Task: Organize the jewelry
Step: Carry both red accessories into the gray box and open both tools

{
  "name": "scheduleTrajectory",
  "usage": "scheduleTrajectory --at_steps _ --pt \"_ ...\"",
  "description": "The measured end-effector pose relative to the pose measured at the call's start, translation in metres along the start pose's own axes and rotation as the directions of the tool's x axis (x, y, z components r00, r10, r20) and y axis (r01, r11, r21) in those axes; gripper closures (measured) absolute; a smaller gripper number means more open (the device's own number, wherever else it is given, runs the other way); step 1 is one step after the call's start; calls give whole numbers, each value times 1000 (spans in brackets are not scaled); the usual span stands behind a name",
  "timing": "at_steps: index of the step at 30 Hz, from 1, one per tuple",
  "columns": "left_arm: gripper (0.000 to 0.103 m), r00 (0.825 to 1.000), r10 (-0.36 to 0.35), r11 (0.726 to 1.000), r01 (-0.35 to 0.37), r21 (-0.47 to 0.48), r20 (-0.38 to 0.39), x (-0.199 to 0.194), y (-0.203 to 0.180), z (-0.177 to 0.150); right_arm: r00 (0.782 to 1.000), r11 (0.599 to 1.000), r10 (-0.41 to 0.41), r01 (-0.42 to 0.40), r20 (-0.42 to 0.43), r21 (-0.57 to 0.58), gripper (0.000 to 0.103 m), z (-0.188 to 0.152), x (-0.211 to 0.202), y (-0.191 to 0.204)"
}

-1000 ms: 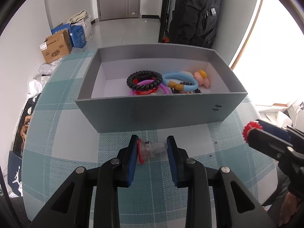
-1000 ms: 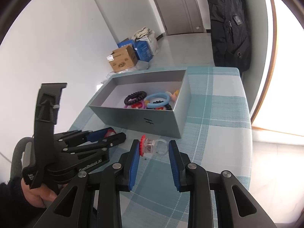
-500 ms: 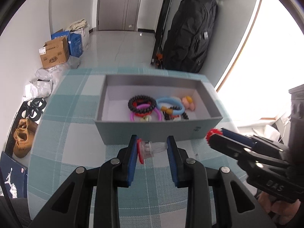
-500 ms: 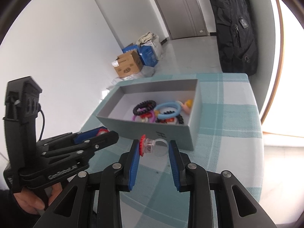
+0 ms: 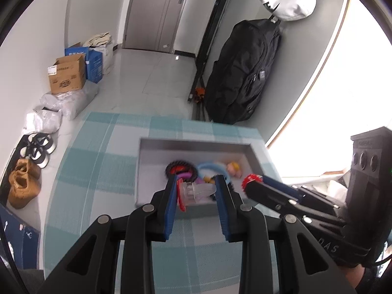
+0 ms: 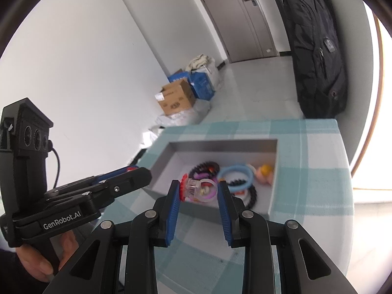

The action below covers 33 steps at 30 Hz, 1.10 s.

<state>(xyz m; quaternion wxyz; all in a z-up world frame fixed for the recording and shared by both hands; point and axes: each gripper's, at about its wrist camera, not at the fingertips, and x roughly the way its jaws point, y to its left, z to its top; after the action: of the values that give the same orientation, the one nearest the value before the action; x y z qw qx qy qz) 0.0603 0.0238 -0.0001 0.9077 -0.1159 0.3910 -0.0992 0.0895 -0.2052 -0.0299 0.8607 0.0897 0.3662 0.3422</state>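
Both tongs have been lifted well up off the desk (image 5: pixel 98 171) since a second ago, so the box (image 5: pixel 196 144) now sits low-centre under them: drop-off looks close. A clear ring (image 5: pixel 196 191) with a red top is pinched in the left tongs (image 5: pixel 197 196), another ring (image 6: pixel 201 188) in the right tongs (image 6: pixel 199 193), each dead centre over the box's near wall.
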Motion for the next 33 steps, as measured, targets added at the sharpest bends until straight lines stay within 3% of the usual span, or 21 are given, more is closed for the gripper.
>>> scheduleTrajectory --at_steps 14,33 --pt "78 999 -14 1000 13 -25 -44 37 10 18 1000 1000 -3 3 15 11 74 30 14 -15" --pt "78 991 -44 998 37 -52 -125 56 16 20 999 999 -20 21 -31 44 72 31 29 -31"
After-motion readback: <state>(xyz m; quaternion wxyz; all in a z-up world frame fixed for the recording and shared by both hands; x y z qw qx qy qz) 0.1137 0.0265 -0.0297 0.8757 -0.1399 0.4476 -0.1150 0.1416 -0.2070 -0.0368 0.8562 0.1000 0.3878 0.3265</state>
